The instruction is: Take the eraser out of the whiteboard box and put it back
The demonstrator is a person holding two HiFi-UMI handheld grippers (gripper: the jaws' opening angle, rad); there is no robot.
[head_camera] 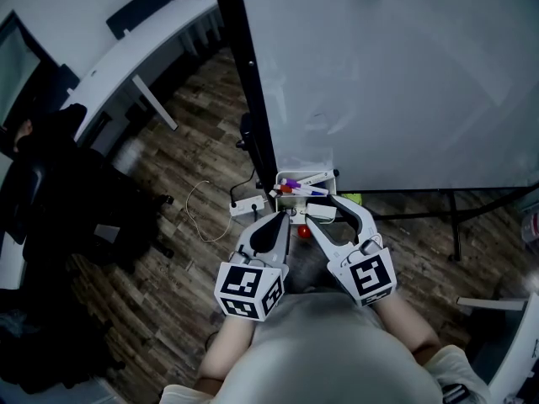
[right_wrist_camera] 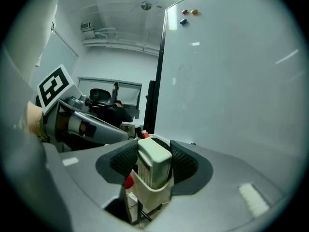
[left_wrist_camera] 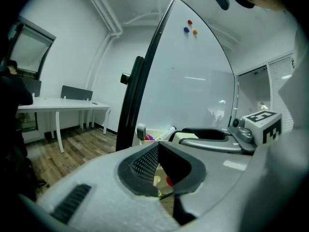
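The pale whiteboard eraser (right_wrist_camera: 154, 168) stands upright between the pads of my right gripper (right_wrist_camera: 153, 151), with its lower end inside the white whiteboard box (right_wrist_camera: 150, 196). The pads press its sides. In the head view the box (head_camera: 310, 176) hangs at the whiteboard's lower left corner and holds markers (head_camera: 296, 188). There my right gripper (head_camera: 322, 210) holds the eraser (head_camera: 320, 215) just in front of the box. My left gripper (head_camera: 280, 219) hovers just left of it, its jaws shut on nothing. The left gripper view shows the left gripper's fingertips meeting (left_wrist_camera: 158, 146) and the eraser (left_wrist_camera: 186, 137) to the right.
The large whiteboard (head_camera: 396, 74) on a black frame fills the right. Its stand leg (head_camera: 456, 225) runs across the wood floor. A power strip with a cable (head_camera: 242, 205) lies left of the box. A white desk (head_camera: 126, 53) and a dark chair (head_camera: 59, 200) stand at the left.
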